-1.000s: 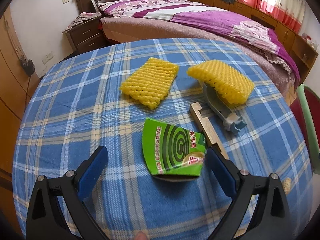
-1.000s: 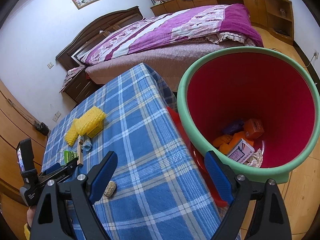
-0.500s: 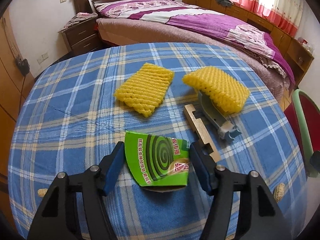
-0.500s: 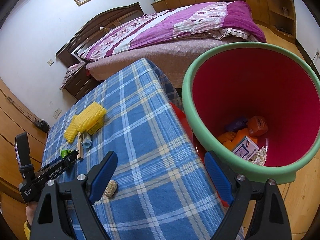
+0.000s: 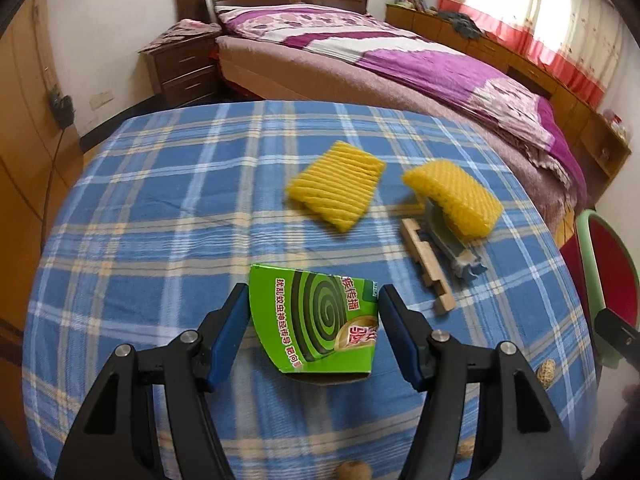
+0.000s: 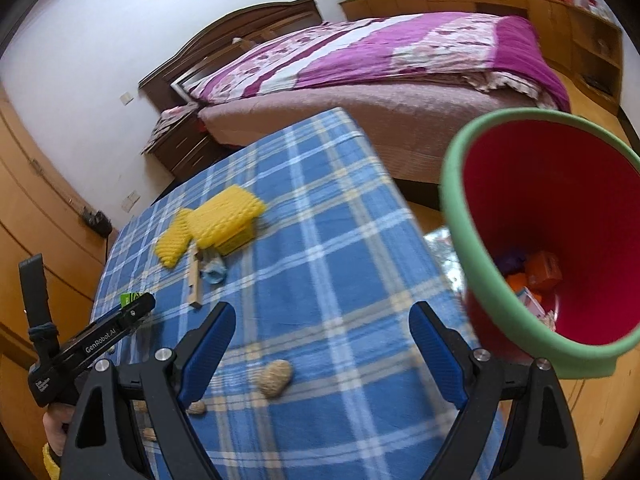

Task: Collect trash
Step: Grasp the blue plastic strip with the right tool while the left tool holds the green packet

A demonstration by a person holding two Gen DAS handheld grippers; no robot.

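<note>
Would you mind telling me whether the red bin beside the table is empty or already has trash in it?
Not empty. The red bin already holds trash at the bottom: an orange box, something purple and a pale carton.

The blue-checked tabletop is strewn with two yellow foam nets, a wooden strip, and peanuts.

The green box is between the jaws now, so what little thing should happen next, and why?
Probably lift the green box a bit and carry it toward the red bin. The left gripper has just closed its jaws against the box's two sides, so it looks held. The bin stands beside the table with trash already inside, while the right gripper is open with nothing between its jaws.
</note>
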